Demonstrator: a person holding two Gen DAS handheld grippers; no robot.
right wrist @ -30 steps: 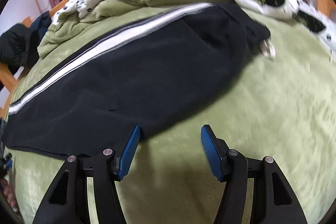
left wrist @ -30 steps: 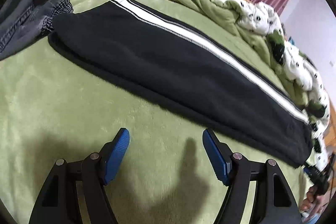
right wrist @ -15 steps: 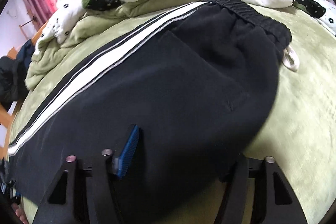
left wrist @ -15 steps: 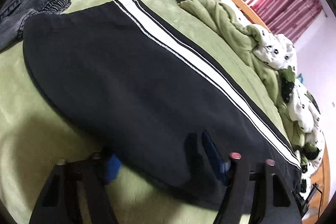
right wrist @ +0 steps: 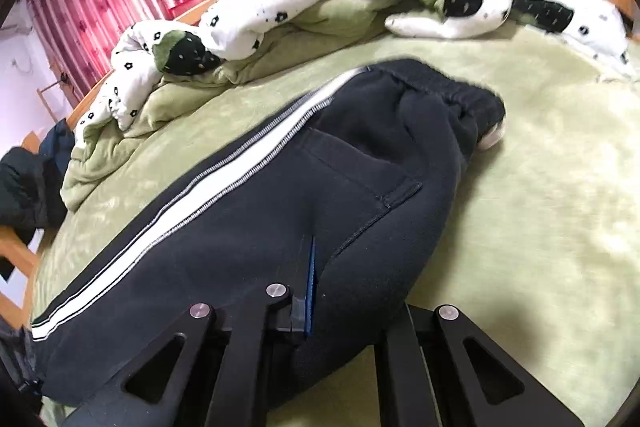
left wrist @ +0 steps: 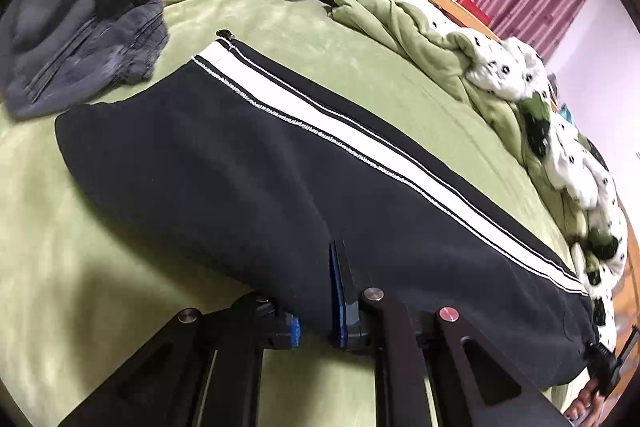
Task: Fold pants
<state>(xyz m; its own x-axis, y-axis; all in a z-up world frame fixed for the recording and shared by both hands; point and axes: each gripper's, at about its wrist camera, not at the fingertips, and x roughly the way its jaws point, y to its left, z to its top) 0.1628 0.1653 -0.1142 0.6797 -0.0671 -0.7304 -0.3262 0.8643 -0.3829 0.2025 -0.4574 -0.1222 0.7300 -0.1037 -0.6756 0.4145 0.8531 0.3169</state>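
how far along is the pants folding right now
Early stage. Done: the black track pants lie lengthwise on the green blanket, one leg apparently over the other, white stripe up. In hand: the left hand-held gripper has pinched the near edge toward the leg end, and the right hand-held gripper has pinched it below the waistband. Left: every crosswise fold.

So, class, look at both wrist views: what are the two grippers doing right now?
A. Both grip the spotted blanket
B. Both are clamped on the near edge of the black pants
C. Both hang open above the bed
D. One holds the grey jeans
B: the left gripper and the right gripper are each shut on a pinch of the black pants.
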